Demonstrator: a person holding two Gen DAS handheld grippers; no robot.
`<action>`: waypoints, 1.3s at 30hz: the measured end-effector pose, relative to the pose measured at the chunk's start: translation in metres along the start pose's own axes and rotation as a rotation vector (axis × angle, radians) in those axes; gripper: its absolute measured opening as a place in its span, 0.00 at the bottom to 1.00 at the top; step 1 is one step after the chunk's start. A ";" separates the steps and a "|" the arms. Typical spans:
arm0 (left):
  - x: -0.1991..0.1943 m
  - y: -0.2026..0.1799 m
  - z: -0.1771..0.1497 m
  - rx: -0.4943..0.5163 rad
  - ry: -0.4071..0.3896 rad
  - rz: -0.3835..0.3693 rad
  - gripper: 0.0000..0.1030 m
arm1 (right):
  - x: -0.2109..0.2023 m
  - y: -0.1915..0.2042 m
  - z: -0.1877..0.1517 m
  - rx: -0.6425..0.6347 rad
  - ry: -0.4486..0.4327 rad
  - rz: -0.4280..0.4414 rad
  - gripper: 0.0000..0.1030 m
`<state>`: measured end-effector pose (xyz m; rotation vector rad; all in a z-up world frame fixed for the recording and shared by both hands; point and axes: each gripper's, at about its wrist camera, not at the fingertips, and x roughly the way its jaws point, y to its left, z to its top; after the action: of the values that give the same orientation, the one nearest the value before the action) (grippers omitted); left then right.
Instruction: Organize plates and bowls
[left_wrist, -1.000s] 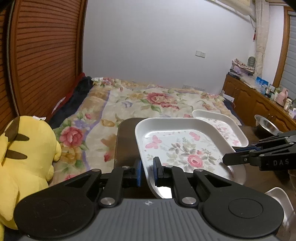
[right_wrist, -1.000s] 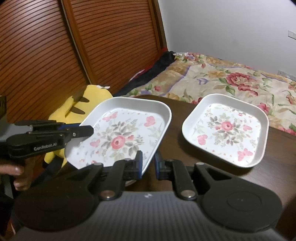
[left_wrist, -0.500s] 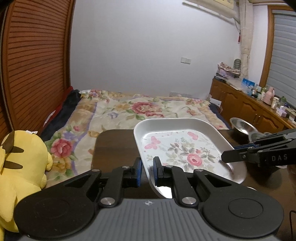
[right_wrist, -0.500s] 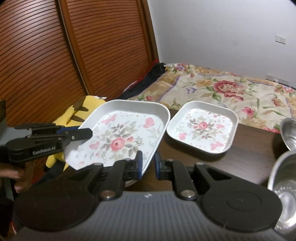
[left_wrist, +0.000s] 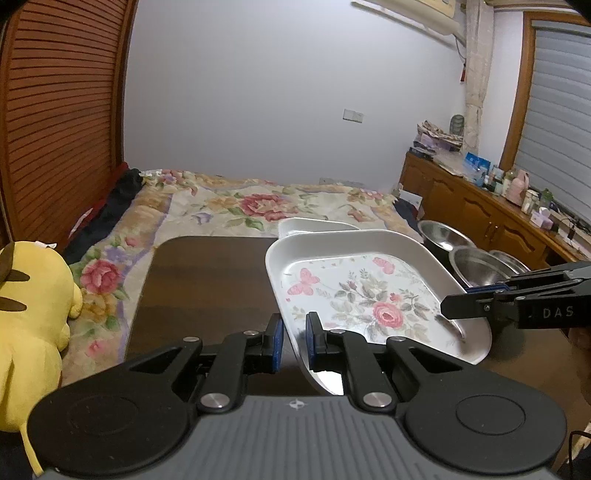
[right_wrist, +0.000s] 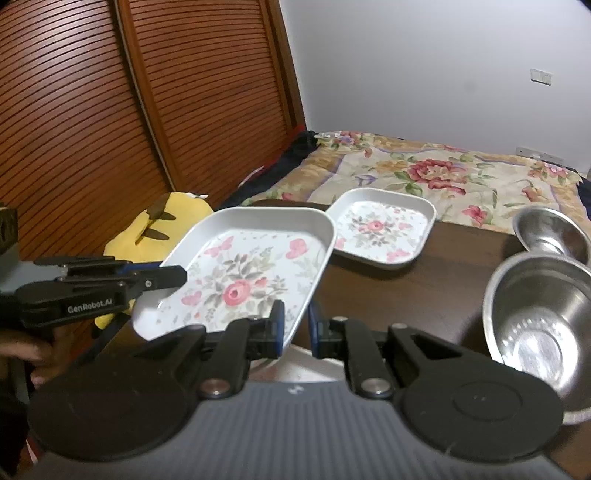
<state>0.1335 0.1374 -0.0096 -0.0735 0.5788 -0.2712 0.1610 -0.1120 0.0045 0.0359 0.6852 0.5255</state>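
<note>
Both grippers, left (left_wrist: 294, 341) and right (right_wrist: 296, 328), clamp your white floral square tray (right_wrist: 251, 273) by opposite rims; uneven lowering could clip the far smaller floral tray (right_wrist: 384, 229).

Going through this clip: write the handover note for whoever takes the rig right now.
Left gripper and right gripper: each shut on opposite rims of the large floral plate, held tilted above the table. Small floral plate sits on the table beyond it. Steel bowls are on the table's right side, unstacked. Done: large plate lifted. Left: set it down, probably with the small plate, then gather the bowls.
</note>
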 end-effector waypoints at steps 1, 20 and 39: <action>-0.001 -0.003 -0.001 0.004 0.002 -0.001 0.13 | -0.002 -0.002 -0.003 0.004 -0.001 -0.001 0.15; -0.004 -0.037 -0.019 0.051 0.043 -0.015 0.13 | -0.024 -0.021 -0.047 0.089 -0.029 0.007 0.15; 0.000 -0.052 -0.046 0.041 0.096 -0.046 0.13 | -0.036 -0.033 -0.090 0.173 -0.063 -0.020 0.15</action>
<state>0.0957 0.0878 -0.0405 -0.0341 0.6669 -0.3329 0.0976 -0.1700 -0.0512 0.2069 0.6673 0.4427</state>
